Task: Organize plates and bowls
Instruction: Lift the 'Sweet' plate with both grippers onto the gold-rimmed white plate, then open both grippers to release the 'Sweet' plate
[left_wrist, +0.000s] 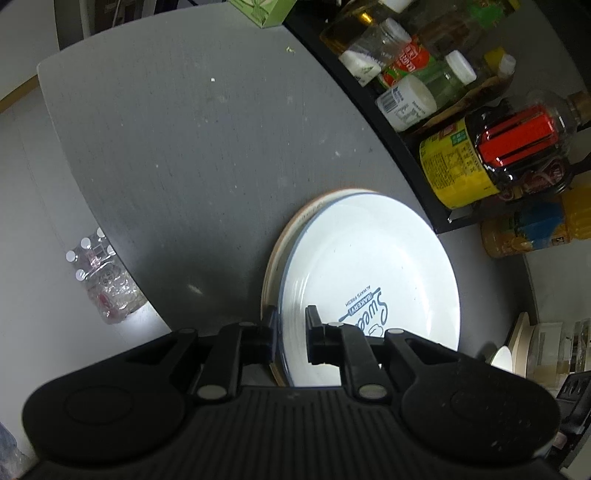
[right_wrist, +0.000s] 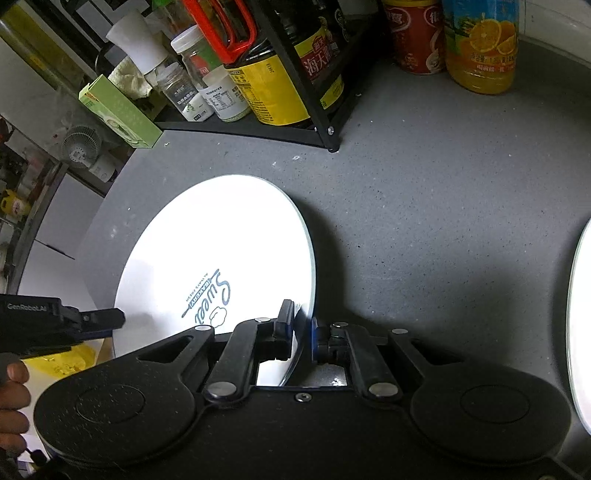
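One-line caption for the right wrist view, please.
Right gripper clamps the rim of a white plate on the grey counter; left gripper grips its opposite edge.

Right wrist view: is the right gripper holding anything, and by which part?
Yes. The right gripper is shut on the white bakery plate, its fingers pinching the plate's near rim.

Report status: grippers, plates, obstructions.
Right gripper shut on white plate rim. Left gripper pinching stacked plate rims. Condiment rack close behind; counter path open.

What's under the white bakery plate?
In the left wrist view, another plate with a tan rim peeks out beneath the bakery plate. Only its left edge shows; the rest, and anything under it, is covered.
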